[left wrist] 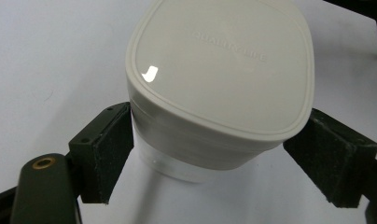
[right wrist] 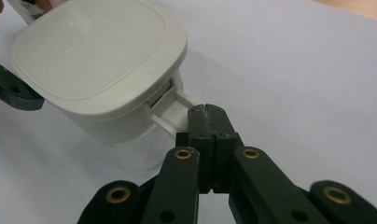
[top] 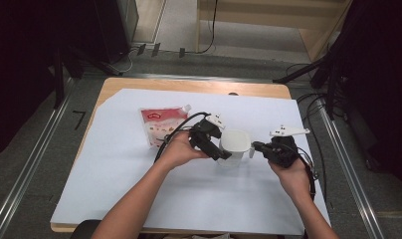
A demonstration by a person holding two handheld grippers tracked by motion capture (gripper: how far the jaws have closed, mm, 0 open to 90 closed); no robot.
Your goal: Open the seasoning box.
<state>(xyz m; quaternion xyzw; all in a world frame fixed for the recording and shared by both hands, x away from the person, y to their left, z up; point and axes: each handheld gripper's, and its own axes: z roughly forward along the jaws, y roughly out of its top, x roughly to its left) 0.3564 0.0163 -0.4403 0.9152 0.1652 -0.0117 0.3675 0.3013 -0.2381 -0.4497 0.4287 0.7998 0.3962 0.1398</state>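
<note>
A white container (top: 235, 142) with a rounded square lid and a clear body stands on the white sheet at mid-table. My left gripper (top: 224, 154) comes from its left. In the left gripper view the two black pads (left wrist: 107, 149) press against opposite sides of the container (left wrist: 219, 70), just under the lid. My right gripper (top: 256, 147) reaches in from the right. In the right gripper view its jaws (right wrist: 206, 112) are shut together on the tip of the white latch tab (right wrist: 175, 109), which sticks out from the lid (right wrist: 98, 60).
A red and white spouted pouch (top: 161, 122) lies flat behind the left hand. A white sheet (top: 189, 199) covers most of the wooden table (top: 189, 84). Cables, dark stands and metal floor rails surround the table.
</note>
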